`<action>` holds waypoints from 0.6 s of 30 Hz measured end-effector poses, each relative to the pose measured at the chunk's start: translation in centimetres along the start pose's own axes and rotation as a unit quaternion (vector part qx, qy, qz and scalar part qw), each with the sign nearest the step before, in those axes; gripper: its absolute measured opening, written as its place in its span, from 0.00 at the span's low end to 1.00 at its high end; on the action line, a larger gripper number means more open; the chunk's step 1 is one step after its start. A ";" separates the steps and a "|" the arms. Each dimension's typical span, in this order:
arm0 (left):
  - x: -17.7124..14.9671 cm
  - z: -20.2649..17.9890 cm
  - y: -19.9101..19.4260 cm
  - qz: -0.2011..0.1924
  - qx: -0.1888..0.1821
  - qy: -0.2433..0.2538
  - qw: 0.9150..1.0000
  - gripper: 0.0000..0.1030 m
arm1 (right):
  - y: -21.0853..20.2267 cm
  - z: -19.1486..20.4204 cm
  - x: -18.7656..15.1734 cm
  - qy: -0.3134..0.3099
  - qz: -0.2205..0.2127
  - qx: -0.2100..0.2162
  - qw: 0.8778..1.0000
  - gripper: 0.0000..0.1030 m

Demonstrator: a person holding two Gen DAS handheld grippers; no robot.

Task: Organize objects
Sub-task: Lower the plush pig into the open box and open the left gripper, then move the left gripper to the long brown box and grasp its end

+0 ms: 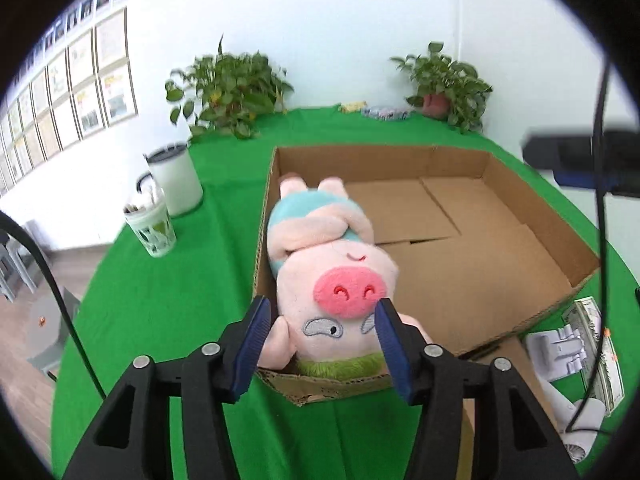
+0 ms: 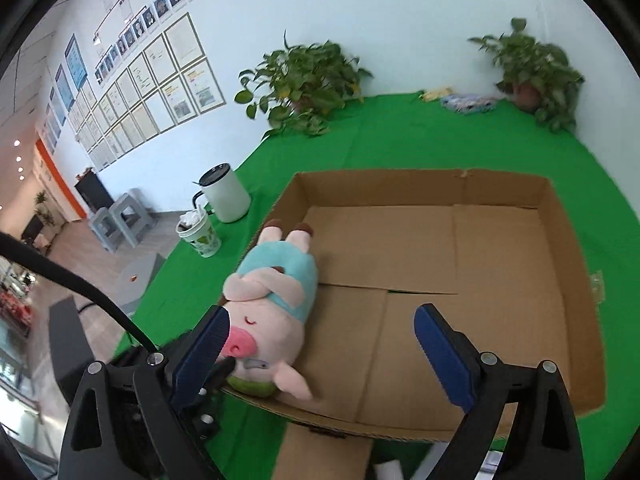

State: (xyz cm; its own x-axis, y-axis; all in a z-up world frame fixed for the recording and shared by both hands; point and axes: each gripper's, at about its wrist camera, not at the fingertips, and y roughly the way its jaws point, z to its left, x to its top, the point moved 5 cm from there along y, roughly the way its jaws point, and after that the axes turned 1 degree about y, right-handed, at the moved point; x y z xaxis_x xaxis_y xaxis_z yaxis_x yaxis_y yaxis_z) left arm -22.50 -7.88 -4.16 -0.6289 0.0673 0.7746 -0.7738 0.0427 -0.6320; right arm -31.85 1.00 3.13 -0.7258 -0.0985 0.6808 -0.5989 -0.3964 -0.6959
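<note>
Pig plush (image 1: 328, 280) in cardboard box (image 1: 500, 184) | left gripper (image 1: 320, 320) wide, straddling head | right gripper (image 2: 320, 328) wide | no readable text

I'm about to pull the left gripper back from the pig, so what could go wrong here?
1. The left gripper is open, but its fingers flank the pig closely; a crooked pull-back could snag its ear and drag it out.
2. The pig lies against the box wall at the near corner, so a nudge might tip it over the rim.
3. The cable on the right could catch.
</note>
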 end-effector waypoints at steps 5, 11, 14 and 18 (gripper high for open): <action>0.2 -0.8 -5.6 -0.077 -0.008 -0.014 0.997 0.79 | -5.2 -2.0 -4.8 -0.023 -0.033 -0.026 0.999 0.91; -0.6 -3.9 -9.8 -0.098 -0.034 -0.016 0.994 0.79 | -10.2 -2.3 -9.1 -0.051 -0.066 -0.055 0.995 0.91; -1.2 -5.5 -11.1 -0.105 -0.038 -0.022 0.994 0.79 | -11.2 -2.7 -11.3 -0.058 -0.061 -0.062 0.995 0.87; -2.2 -6.8 -11.5 -0.091 -0.051 -0.046 0.993 0.40 | -11.8 -3.8 -14.0 -0.049 -0.050 -0.070 0.995 0.28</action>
State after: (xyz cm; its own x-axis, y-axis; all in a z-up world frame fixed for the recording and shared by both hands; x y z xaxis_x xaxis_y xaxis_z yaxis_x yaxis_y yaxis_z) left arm -11.69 -1.72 1.26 -0.4878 -0.0428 0.8719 -0.8662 0.1478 -0.4774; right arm -15.85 10.50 0.95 -0.6287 -0.1559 0.7618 -0.7123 -0.2775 -0.6447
